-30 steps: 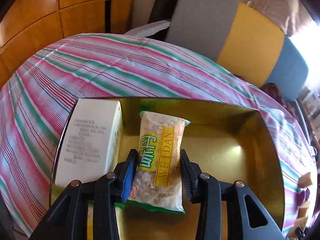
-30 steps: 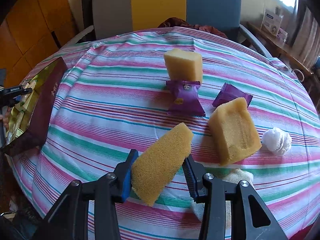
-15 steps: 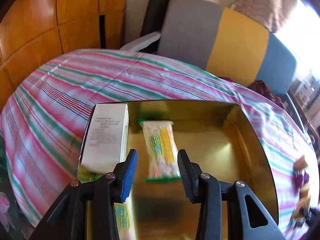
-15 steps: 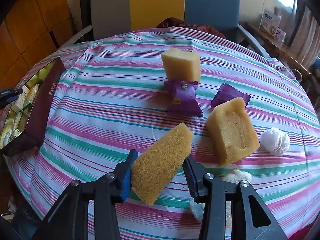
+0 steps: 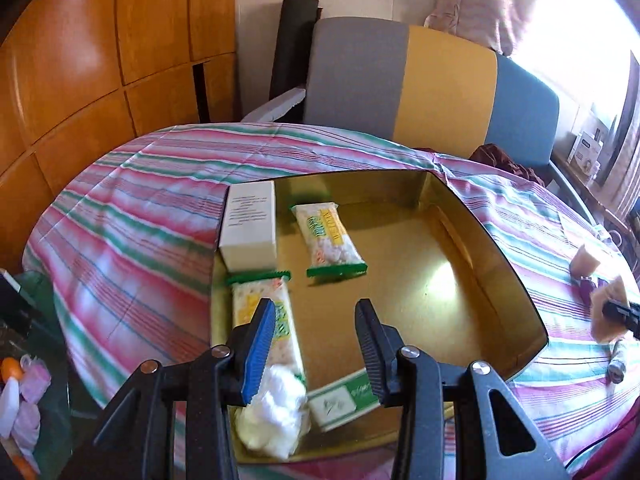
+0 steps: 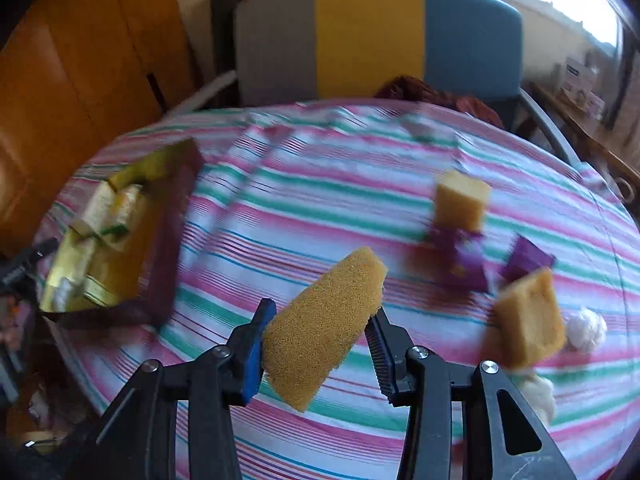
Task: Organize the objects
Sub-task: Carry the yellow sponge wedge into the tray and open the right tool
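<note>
From the left wrist, the left claw (image 5: 316, 340) hung open and empty above the near end of the gold tray (image 5: 492, 240) on the striped counter (image 5: 132, 216). Inside the tray lay a white box (image 5: 250, 226) against the left wall, a snack pack (image 5: 328, 242) just beside it, a second pack (image 5: 266, 320) nearer along the same wall, a cotton wad (image 5: 272, 412) at the near corner, and a green-and-white packet (image 5: 344, 394) by the near wall. Most of the tray floor to the right stood bare. At the far right edge the other claw and some loose items showed, too small to tell apart.

From the right wrist, the right claw (image 6: 320, 332) was clamped on a sponge (image 6: 324, 320), held clear of the counter, with the tray (image 6: 168, 240) off to the left, well apart. The picture was blurred. Loose on the cloth lay two more sponges (image 6: 462, 204) (image 6: 528, 320), two purple packets (image 6: 460, 264) (image 6: 528, 260), a white ball (image 6: 586, 328) and another pale wad (image 6: 536, 396) at the right.

By my judgement the job stood under halfway: five things in the tray, one sponge in the claw and bound there, and six or so left to gather.
</note>
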`<move>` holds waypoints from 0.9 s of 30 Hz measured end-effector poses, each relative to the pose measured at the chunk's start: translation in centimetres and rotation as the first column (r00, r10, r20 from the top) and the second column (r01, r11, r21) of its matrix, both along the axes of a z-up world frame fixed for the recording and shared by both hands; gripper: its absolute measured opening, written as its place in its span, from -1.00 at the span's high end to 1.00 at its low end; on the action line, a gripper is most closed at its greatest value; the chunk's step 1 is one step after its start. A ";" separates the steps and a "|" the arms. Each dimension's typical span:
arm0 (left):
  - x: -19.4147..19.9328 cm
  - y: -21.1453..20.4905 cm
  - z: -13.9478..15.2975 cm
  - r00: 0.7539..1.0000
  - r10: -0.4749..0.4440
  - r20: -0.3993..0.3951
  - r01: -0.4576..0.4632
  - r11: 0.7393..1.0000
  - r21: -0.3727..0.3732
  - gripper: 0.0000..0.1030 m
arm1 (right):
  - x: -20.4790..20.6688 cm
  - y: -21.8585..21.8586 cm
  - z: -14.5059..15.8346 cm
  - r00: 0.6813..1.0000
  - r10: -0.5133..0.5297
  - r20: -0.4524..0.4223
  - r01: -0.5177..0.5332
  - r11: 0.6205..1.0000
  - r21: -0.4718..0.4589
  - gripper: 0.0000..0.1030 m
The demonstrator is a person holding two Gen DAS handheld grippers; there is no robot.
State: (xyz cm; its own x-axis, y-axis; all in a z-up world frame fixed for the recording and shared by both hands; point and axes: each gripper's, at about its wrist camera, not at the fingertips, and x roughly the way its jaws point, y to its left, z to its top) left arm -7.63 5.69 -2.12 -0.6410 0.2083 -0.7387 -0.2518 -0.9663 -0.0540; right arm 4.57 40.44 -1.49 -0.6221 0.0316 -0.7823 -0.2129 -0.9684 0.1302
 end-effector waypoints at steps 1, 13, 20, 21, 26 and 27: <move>0.2 -0.3 0.0 1.000 0.002 0.002 -0.002 1.000 0.001 0.20 | -0.8 -1.2 0.4 0.999 0.028 -0.018 -0.029 1.000 -0.014 0.11; 1.6 -4.4 0.2 0.997 0.075 0.007 -0.075 0.995 0.059 0.20 | -12.6 -15.4 -0.3 0.968 0.249 -0.045 -0.252 0.960 -0.122 0.08; 1.5 -7.6 0.1 0.985 0.171 0.015 -0.171 0.980 0.100 0.20 | -18.0 -22.9 -4.4 0.942 0.331 0.060 -0.322 0.939 -0.116 -0.04; 1.5 -8.0 0.1 0.982 0.188 0.016 -0.189 0.976 0.106 0.20 | -18.5 -23.6 -5.1 0.935 0.348 0.071 -0.338 0.933 -0.122 -0.04; 1.4 -10.5 0.1 0.962 0.272 0.023 -0.273 0.951 0.147 0.20 | -19.3 -26.1 -7.0 0.912 0.396 0.103 -0.374 0.909 -0.182 -0.40; 1.4 -10.8 0.1 0.959 0.282 0.023 -0.282 0.947 0.150 0.20 | -19.2 -26.3 -7.0 0.913 0.399 0.090 -0.378 0.907 -0.186 -0.41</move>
